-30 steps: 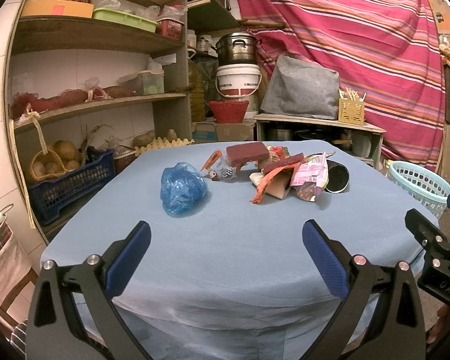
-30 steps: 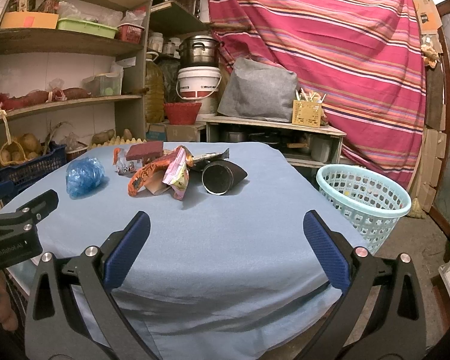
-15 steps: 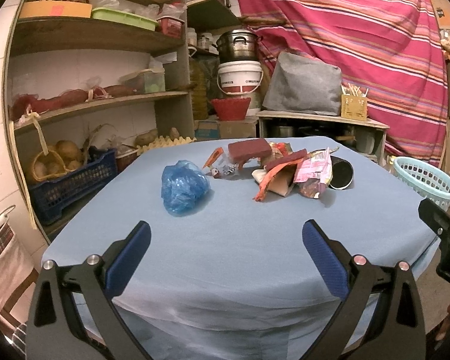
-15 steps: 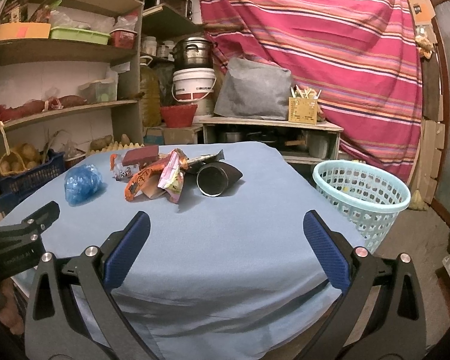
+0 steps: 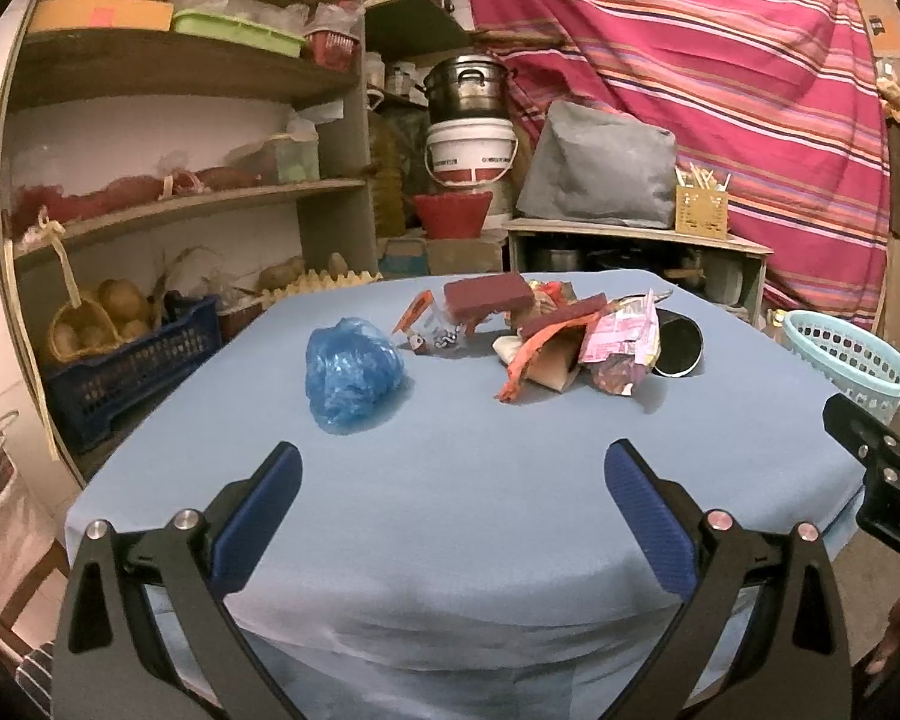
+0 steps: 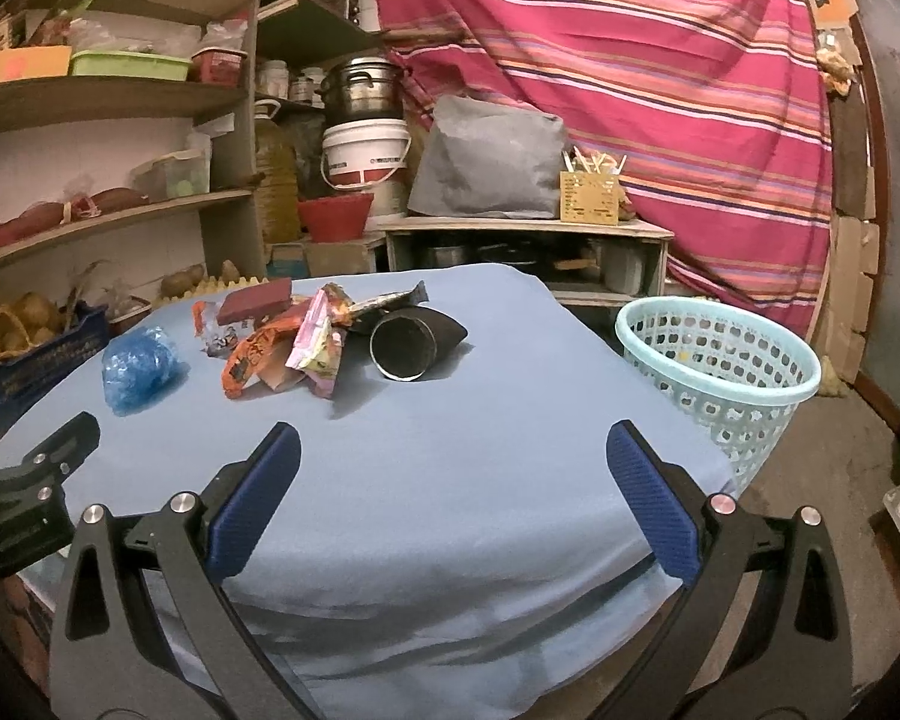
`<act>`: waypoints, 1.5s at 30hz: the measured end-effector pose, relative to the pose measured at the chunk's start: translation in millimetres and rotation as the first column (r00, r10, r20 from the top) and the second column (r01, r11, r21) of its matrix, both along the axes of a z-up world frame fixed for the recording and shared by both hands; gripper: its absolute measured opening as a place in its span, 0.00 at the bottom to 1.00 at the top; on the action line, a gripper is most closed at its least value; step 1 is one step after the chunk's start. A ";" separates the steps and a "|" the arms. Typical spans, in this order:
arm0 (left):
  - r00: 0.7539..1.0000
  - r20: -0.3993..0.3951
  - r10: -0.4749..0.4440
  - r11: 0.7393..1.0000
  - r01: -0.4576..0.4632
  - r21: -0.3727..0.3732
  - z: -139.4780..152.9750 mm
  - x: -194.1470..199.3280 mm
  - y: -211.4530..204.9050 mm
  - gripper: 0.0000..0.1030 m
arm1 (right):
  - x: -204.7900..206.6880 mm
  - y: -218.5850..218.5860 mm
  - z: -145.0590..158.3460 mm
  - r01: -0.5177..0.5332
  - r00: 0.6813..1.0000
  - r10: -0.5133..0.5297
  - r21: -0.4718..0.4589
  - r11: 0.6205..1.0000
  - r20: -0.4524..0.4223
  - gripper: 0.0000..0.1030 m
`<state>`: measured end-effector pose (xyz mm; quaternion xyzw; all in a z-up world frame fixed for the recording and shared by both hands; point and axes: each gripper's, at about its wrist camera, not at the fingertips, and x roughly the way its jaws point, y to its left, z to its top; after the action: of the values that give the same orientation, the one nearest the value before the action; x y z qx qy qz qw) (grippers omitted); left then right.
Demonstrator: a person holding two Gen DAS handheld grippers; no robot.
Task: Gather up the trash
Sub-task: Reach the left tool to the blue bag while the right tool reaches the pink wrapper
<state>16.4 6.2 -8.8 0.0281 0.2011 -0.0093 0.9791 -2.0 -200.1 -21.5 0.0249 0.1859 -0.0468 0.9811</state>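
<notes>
Since the earlier frames both cameras have drawn a little closer to the tabletop (image 5: 450, 492), and the litter now sits slightly nearer in each view; nothing on the cloth has shifted. The left tongs (image 5: 452, 468) and the right tongs (image 6: 453, 450) are both spread wide and empty, hovering over the near edge.

The trash lies toward the far side: a crumpled blue plastic bag (image 5: 351, 375) on the left, apart from a heap of wrappers (image 6: 294, 348) with a dark red box (image 5: 489, 297) on top, and a black can (image 6: 405, 351) on its side at the right, its open mouth facing the right camera.

The bag and wrappers look light and limp and would likely crush; pinching a bunched fold seems safest. The can looks stiff and may roll, so its rim is probably the best hold.

The near half of the cloth is bare. The pale basket (image 6: 720, 354) stands on the floor just right of the table edge, below tabletop level.
</notes>
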 end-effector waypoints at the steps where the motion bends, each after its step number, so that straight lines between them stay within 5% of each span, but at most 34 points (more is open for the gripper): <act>1: 1.000 -0.012 -0.004 1.000 0.004 -0.004 -0.9 2.2 0.5 0.96 | 0.7 0.3 -0.5 0.000 1.000 0.000 -0.002 1.000 -0.001 0.96; 21: 0.992 -0.067 0.110 0.994 -0.111 -0.009 5.7 51.3 49.5 0.96 | 43.9 17.5 12.6 -0.011 1.000 0.009 -0.089 0.996 -0.015 0.96; 34: 0.981 -0.169 0.092 0.995 -0.096 -0.017 14.4 132.8 87.2 0.96 | 129.7 24.0 19.2 -0.134 0.975 0.132 0.003 0.991 -0.179 0.96; 45: 0.968 -0.231 0.096 0.995 -0.099 0.000 -10.9 182.2 88.9 0.96 | 185.7 57.9 14.4 -0.220 0.947 0.201 -0.051 0.974 -0.251 0.96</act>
<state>198.6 95.2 -19.7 0.0113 0.3146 0.0346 0.9485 183.7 -142.3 -7.1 -0.0397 0.3048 0.0483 0.9504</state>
